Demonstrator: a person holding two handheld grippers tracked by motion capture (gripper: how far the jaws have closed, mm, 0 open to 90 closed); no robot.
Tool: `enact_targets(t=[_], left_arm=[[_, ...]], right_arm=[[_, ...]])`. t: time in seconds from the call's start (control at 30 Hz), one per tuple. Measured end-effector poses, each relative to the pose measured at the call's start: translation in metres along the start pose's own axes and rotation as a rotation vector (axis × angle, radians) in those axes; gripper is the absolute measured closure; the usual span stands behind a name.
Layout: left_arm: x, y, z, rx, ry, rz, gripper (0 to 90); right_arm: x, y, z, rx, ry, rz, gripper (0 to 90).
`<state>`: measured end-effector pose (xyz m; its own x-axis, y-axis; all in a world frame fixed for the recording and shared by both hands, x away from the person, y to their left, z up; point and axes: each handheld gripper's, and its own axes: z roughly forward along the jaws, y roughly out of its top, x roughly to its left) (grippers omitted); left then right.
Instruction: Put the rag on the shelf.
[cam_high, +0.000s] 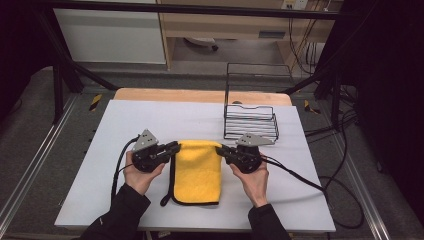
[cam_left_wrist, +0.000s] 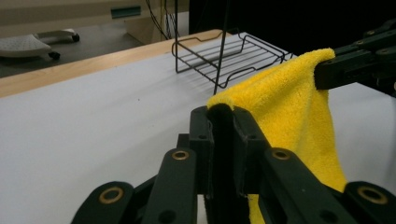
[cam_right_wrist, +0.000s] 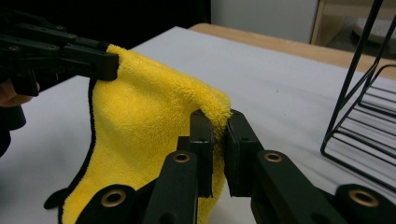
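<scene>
White table (cam_high: 150, 125), no readable labels or writing anywhere. Black wire rack (cam_high: 250, 121) at the far right, well apart from the cloth. Yellow towel (cam_high: 197, 172) mid-table, near edge lying flat, far edge lifted. Left gripper (cam_high: 173, 147) pinches its far-left corner, right gripper (cam_high: 221, 149) pinches the far-right corner.

High view: overhead from person's side, facing forward and down on table (cam_high: 150, 120).
Left gripper view: low, close, facing wire rack (cam_left_wrist: 224, 56).
Right gripper view: low, close, facing opposite way.
Shared: yellow towel (cam_high: 197, 172), rack.
</scene>
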<state>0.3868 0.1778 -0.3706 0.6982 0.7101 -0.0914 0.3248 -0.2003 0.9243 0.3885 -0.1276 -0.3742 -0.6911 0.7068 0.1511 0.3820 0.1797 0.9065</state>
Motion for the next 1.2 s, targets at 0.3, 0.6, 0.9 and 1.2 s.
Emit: enact_targets(t=[0.3,0.6,0.9,1.2], left_arm=[[-0.006,0.015,-0.008,-0.073,0.005,0.017,80.0],[-0.015,0.038,-0.012,-0.166,0.007,0.032,80.0],[-0.020,0.061,-0.011,-0.231,0.014,0.047,80.0],[-0.026,0.083,-0.005,-0.295,0.020,0.061,80.1]], right_arm=[[0.007,0.014,-0.015,-0.061,-0.019,-0.055,83.2],[0.015,0.037,-0.039,-0.148,-0.064,-0.126,83.4],[0.014,0.053,-0.050,-0.203,-0.100,-0.141,83.5],[0.008,0.069,-0.062,-0.270,-0.138,-0.155,83.5]])
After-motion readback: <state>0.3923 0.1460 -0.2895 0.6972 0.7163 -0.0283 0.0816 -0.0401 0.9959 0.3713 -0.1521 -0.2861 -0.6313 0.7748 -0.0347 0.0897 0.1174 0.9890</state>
